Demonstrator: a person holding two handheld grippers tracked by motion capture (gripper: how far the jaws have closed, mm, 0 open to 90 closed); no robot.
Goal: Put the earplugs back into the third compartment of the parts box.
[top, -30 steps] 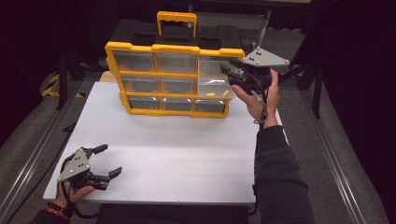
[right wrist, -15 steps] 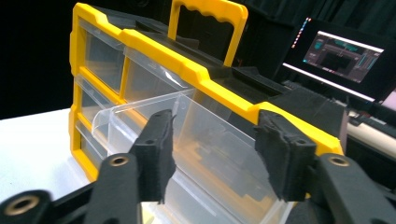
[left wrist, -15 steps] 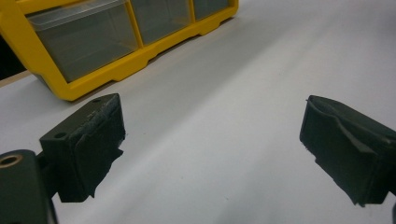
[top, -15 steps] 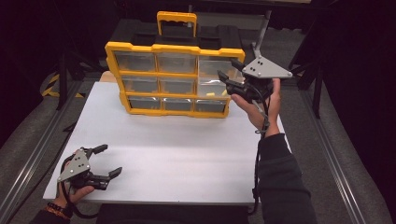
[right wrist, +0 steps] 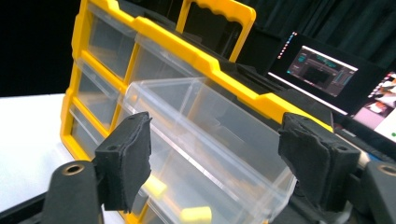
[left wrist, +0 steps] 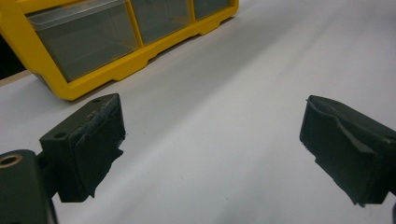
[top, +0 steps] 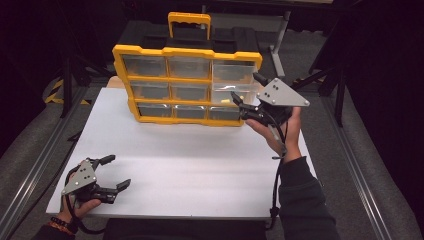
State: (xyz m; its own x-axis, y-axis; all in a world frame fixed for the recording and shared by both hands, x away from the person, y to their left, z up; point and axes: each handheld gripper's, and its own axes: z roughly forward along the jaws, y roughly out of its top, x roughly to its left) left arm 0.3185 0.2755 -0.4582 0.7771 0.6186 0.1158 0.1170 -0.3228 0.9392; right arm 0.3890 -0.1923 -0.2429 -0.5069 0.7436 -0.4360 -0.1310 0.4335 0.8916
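Our right gripper [top: 246, 106] has just been opening its jaws, letting go of the clear plastic drawer [top: 231, 91] left pulled out at three o'clock of the yellow-framed organiser cabinet [top: 185, 82], so the pull seems finished. Our left gripper [top: 112, 172] rests wide open and empty on the white bench [top: 200, 155] (the small yellow pieces [right wrist: 195, 214] inside are hard to identify).

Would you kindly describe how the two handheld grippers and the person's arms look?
Both the left gripper and right gripper are black with worn foam pads, grey triangular top plates and trailing black cables. The right arm wears a dark sleeve; the left wrist has an orange band.
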